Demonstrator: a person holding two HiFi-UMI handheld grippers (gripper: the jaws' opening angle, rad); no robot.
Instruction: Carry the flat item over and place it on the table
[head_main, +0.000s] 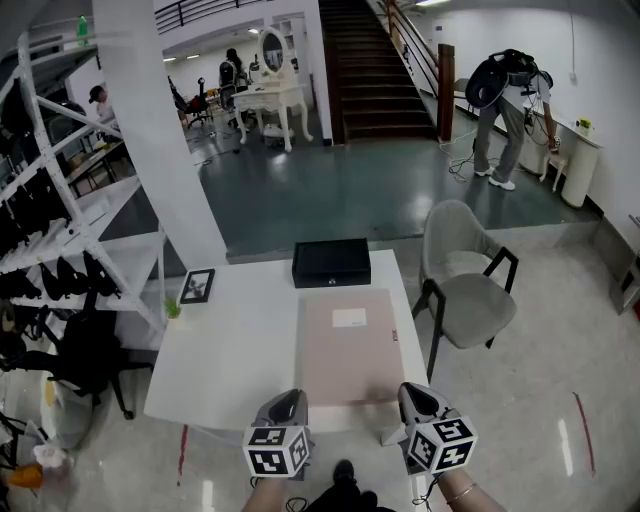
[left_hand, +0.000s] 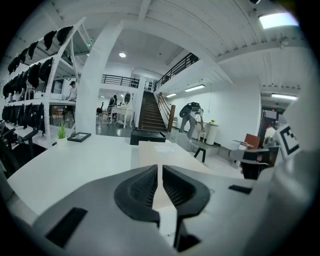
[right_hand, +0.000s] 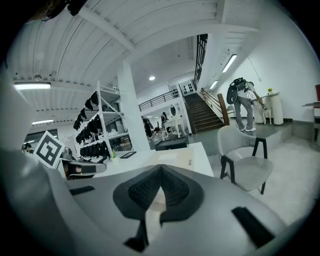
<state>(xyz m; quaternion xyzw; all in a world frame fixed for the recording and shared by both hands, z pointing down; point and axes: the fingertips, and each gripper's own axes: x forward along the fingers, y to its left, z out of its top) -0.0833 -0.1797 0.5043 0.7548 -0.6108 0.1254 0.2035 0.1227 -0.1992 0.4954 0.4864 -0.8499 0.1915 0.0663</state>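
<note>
The flat item is a pale beige folder (head_main: 345, 350) with a white label, lying flat on the white table (head_main: 235, 350). It reaches from the black box to the table's near edge. My left gripper (head_main: 290, 398) is at the folder's near left corner and my right gripper (head_main: 412, 392) at its near right corner. In the left gripper view the jaws of the left gripper (left_hand: 160, 167) stand together, with the folder (left_hand: 160, 150) stretching ahead beneath them. The right gripper (right_hand: 161, 167) has its jaws closed too, above the folder (right_hand: 175, 159). Nothing shows clamped in either.
A black box (head_main: 331, 263) sits at the table's far edge, with a picture frame (head_main: 197, 285) and a small plant (head_main: 172, 308) at the far left. A grey chair (head_main: 465, 290) stands to the right, white shelving (head_main: 50, 250) to the left. A person (head_main: 505, 100) bends over far back.
</note>
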